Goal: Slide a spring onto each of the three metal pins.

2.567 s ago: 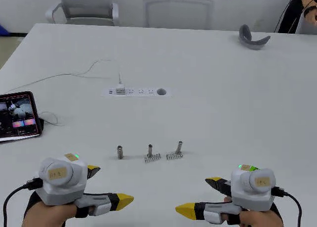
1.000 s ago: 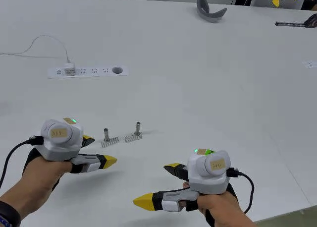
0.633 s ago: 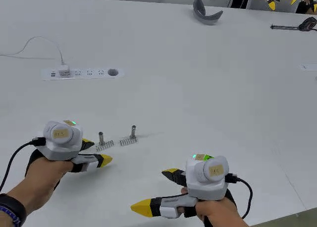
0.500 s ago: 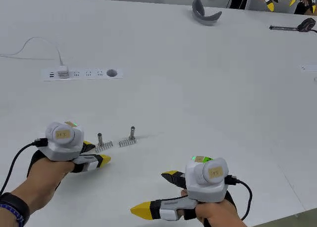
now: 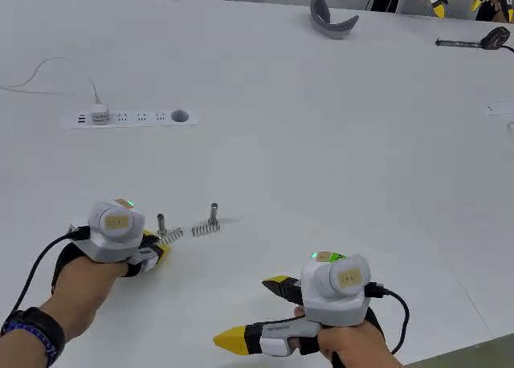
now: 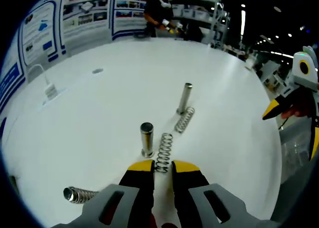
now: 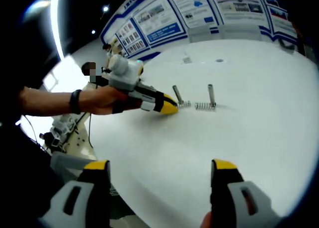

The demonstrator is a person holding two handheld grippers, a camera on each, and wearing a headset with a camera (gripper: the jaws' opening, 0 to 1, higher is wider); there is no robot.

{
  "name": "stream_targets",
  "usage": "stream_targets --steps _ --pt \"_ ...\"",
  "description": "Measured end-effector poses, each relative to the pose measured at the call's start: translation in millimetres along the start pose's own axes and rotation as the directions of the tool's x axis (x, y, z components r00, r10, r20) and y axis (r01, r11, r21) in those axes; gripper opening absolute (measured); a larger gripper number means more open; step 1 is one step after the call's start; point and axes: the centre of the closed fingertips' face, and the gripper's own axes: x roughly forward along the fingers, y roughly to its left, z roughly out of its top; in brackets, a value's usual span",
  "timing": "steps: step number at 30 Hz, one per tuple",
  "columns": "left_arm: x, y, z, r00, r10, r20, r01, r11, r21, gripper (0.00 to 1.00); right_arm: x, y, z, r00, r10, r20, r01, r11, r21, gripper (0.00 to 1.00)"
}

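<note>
Springs of thin silver wire lie loose on the white table point(image 5: 337, 159), each beside a short, upright, silver metal pin. In the left hand-held gripper's view, the near spring point(image 6: 163, 151) lies just right of the near pin point(image 6: 146, 138). Its closest end sits between the yellow tips of the left hand-held gripper point(image 6: 163, 166). The jaws are drawn in to a narrow gap around that end, but I cannot tell whether they actually press the coil. The spring lies flat on the table.

Farther along stand the far pin point(image 6: 185, 97) and, at its foot, the far spring point(image 6: 184, 119), angled back toward the near one. At the lower left of the same view is a third pin point(image 6: 77, 194), which leans in the fisheye picture. Its shaft looks ribbed, as if wrapped in coils, though I cannot be sure.

From the head view, the left hand-held gripper point(image 5: 155, 248) is low on the table against the near spring point(image 5: 171, 235). The near pin point(image 5: 161, 223) is just behind it, with the far spring point(image 5: 206, 228) and far pin point(image 5: 214, 213) to the right.

The right hand-held gripper point(image 5: 253, 312) is well apart from them, toward the table's near edge. Its jaws are spread wide and hold nothing.

Farther back on the table lie a white power strip point(image 5: 128, 117) with a white cable point(image 5: 48, 67) and, beyond it, a grey curved band point(image 5: 332, 18).
</note>
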Motion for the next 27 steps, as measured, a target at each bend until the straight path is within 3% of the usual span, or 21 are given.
stream_targets --steps 7,19,27 --pt "-4.8 -10.1 -7.5 1.0 0.0 -0.007 -0.001 0.999 -0.036 0.11 -1.7 1.1 -2.1 1.0 -0.002 0.002 0.002 1.0 0.002 0.84" --pt "-32.7 -23.1 -28.1 0.9999 -0.009 0.007 0.01 0.994 -0.105 0.1 -4.9 4.9 -9.9 1.0 -0.002 0.001 0.002 1.0 0.007 0.84" --pt "-55.0 -29.2 -31.9 0.9995 -0.01 0.03 0.014 0.991 -0.133 0.1 -4.2 9.8 -10.8 1.0 0.0 0.005 0.0 1.0 0.011 0.83"
